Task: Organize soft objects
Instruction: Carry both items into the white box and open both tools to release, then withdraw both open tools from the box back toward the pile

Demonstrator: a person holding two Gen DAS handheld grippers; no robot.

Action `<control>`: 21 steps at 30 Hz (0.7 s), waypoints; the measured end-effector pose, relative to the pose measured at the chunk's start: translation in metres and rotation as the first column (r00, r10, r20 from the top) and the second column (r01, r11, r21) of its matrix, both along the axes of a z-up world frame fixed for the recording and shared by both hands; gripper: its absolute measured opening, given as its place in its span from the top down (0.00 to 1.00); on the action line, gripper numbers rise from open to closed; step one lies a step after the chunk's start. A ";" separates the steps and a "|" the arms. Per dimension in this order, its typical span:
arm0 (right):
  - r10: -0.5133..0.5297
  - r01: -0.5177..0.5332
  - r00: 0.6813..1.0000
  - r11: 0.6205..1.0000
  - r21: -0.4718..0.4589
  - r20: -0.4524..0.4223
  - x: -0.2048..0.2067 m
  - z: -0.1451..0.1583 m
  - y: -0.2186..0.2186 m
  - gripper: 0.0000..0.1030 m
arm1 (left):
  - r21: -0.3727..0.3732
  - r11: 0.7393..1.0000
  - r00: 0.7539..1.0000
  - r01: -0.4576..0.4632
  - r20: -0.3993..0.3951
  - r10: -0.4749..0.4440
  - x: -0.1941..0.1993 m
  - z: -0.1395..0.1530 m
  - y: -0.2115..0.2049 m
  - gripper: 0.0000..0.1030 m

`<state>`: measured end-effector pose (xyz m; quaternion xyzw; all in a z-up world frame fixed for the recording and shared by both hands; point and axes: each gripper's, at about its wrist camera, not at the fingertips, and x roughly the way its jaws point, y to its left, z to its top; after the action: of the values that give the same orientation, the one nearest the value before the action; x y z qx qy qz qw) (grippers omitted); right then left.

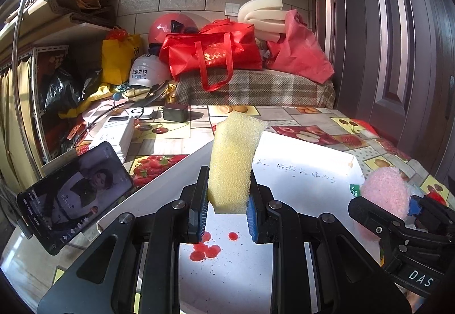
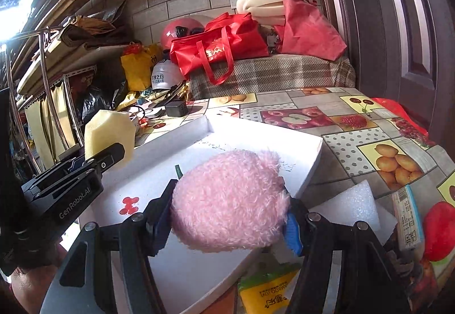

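My left gripper [image 1: 227, 194] is shut on a yellow sponge [image 1: 233, 160], which stands upright between the blue pads above a shallow white box [image 1: 307, 171]. The sponge also shows at the left of the right wrist view [image 2: 109, 133], with the left gripper [image 2: 93, 163] under it. My right gripper [image 2: 227, 214] is shut on a fluffy pink plush [image 2: 230, 200] and holds it over the white box [image 2: 199, 271]. In the left wrist view the plush [image 1: 384, 191] and the right gripper [image 1: 409, 208] are at the right edge of the box.
Red stains [image 1: 204, 248] mark the box floor. A phone [image 1: 74, 197] leans at the left. A white foam piece [image 2: 352, 206], a yellow packet [image 2: 267, 291] and a red soft item [image 2: 440, 231] lie at the right on the fruit-print tablecloth [image 2: 341, 126]. Bags and helmets crowd the back.
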<state>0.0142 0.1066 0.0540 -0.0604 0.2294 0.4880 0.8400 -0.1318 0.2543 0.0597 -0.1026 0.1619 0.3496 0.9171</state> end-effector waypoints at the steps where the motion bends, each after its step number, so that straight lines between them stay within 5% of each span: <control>1: -0.003 0.003 1.000 1.000 -0.007 -0.005 0.003 -0.001 0.006 0.37 | -0.006 1.000 1.000 -0.004 -0.004 0.004 0.002 -0.001 0.003 0.79; 14: -0.015 0.006 0.998 0.989 -0.149 -0.058 0.024 -0.012 0.042 0.31 | -0.120 0.993 0.994 -0.003 -0.112 -0.011 0.024 -0.014 0.024 0.79; 16: -0.027 0.017 0.998 0.988 -0.151 -0.063 0.025 -0.013 0.041 0.18 | -0.109 0.994 0.993 -0.013 -0.117 0.000 0.024 -0.013 0.022 0.67; 17: -0.032 0.023 0.998 0.989 -0.148 -0.059 0.024 -0.012 0.039 0.18 | -0.096 0.995 0.993 -0.021 -0.118 0.009 0.024 -0.012 0.021 0.46; 18: -0.037 0.029 0.998 0.989 -0.144 -0.055 0.024 -0.011 0.038 0.17 | -0.083 0.996 0.992 -0.040 -0.119 0.030 0.023 -0.011 0.020 0.36; 21: -0.059 0.051 0.996 0.992 -0.119 -0.062 0.026 -0.009 0.032 0.14 | -0.109 0.993 0.995 -0.052 -0.085 0.042 0.015 -0.011 0.026 0.17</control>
<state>0.0405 0.1387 0.0445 -0.0872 0.2865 0.4521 0.8402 -0.1172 0.2808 0.0489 -0.1427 0.2166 0.3655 0.8939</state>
